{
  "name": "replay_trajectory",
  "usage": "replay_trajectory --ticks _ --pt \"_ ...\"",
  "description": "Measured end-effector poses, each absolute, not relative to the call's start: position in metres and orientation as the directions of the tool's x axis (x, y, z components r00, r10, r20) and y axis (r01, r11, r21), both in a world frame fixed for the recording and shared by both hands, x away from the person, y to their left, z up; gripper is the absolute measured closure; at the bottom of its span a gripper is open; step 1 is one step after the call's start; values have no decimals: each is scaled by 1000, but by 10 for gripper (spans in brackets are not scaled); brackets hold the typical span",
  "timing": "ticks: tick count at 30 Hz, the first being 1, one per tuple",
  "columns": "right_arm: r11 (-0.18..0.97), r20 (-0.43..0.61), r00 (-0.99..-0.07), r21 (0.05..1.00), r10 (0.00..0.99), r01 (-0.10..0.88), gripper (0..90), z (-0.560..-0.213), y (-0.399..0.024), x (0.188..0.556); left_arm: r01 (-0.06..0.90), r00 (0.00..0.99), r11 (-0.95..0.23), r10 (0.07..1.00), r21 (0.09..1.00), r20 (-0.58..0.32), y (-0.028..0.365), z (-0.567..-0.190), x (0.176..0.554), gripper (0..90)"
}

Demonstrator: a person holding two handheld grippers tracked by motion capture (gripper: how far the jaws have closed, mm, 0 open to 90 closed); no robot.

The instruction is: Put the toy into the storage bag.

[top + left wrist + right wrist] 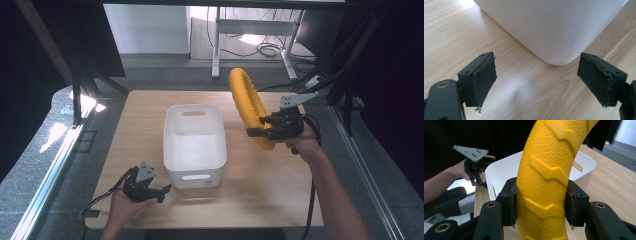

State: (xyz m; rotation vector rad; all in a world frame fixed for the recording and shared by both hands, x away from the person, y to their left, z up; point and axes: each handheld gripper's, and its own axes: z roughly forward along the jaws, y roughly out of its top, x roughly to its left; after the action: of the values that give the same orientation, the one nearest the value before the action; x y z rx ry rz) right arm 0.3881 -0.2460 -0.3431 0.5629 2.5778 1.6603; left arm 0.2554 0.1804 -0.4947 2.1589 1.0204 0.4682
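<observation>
A yellow ring with a raised tread pattern (247, 105) is held upright above the table, to the right of the white bin (194, 145). My right gripper (260, 127) is shut on its lower arc; in the right gripper view both pads press the yellow ring (544, 182) from either side, with the white bin (584, 161) behind it. My left gripper (162, 192) rests low near the table's front left, open, with nothing between its fingers. In the left gripper view its jaws stand wide apart before a rounded corner of the white bin (554, 27).
The wooden table (280, 195) carries the bin at its middle. Dark frame posts stand at both sides, and a desk leg with cables stands beyond the far edge. The other hand and its gripper (475, 163) appear behind the bin in the right gripper view.
</observation>
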Motion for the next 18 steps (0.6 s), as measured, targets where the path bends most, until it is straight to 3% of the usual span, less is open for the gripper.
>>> replay_trajectory --ticks 18 --pt "354 140 -953 906 268 233 514 -319 -230 383 528 631 -442 776 725 14 181 -493 255 154"
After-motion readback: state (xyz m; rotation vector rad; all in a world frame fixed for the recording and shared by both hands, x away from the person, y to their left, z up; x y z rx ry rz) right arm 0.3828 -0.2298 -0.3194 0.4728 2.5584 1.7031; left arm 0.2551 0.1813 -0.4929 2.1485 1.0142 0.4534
